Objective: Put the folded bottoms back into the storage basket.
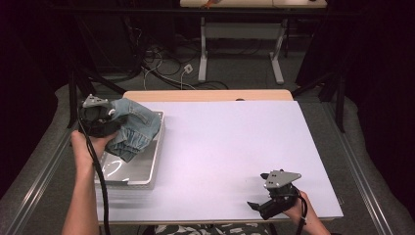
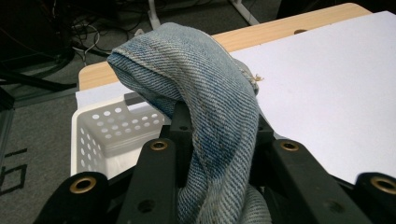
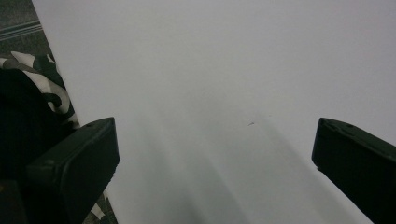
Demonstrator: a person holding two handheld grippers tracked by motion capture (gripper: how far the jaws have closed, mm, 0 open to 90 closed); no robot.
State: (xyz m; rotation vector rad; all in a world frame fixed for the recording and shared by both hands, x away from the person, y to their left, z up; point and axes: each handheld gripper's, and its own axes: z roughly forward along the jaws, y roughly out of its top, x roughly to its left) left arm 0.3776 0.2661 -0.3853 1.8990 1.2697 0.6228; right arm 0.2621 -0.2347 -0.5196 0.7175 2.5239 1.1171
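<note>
Left gripper (image 1: 105,120) has its jaws clamped on a bunched fold of the denim garment (image 1: 129,128), held above the white perforated basket (image 1: 147,178) at the table's left edge. Denim looks soft, floppy and fairly heavy, so it should droop; a grip on a thick fold seems safest. Across the bare white tabletop (image 1: 230,147), with ample room, the right gripper (image 1: 262,205) rests near the front edge, jaws wide apart and empty.

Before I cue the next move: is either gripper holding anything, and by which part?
The left gripper holds the denim garment by a bunched fold over the white basket. The right gripper is open, holding nothing.
</note>
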